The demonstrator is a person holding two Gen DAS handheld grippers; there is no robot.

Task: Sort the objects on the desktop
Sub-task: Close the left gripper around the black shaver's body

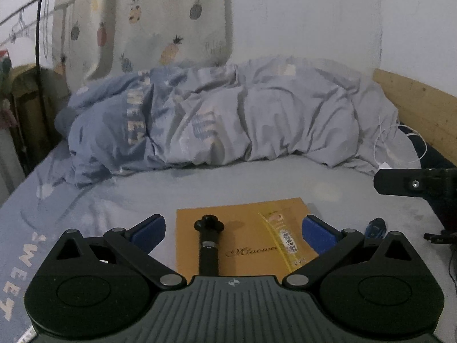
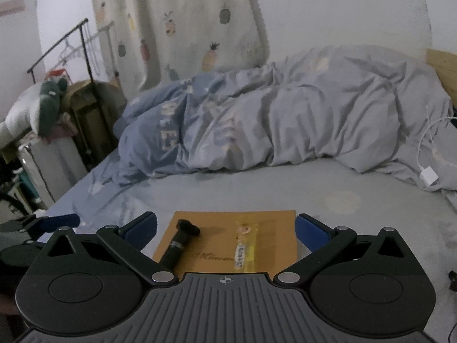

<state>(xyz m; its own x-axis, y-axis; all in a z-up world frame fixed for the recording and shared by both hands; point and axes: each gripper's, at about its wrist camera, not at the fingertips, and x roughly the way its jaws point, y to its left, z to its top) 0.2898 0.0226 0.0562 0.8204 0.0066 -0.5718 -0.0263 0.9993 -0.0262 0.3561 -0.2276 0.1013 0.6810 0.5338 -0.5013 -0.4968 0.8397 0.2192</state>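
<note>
An orange-brown notebook (image 1: 245,237) lies on the bed sheet (image 1: 114,194) right in front of both grippers; it also shows in the right wrist view (image 2: 228,234). On it lie a black pen-like stick with a knobbed end (image 1: 208,243) (image 2: 180,243) and a yellow transparent ruler (image 1: 282,240) (image 2: 242,245). My left gripper (image 1: 233,233) is open and empty, its blue pads either side of the notebook. My right gripper (image 2: 226,233) is open and empty, just above the notebook's near edge.
A crumpled blue-grey duvet (image 1: 228,120) fills the back of the bed. A white charger and cable (image 2: 428,171) lie at the right. A wooden headboard (image 1: 417,105) stands at the right, a clothes rack (image 2: 94,91) at the left. The other gripper shows at the right edge (image 1: 414,184).
</note>
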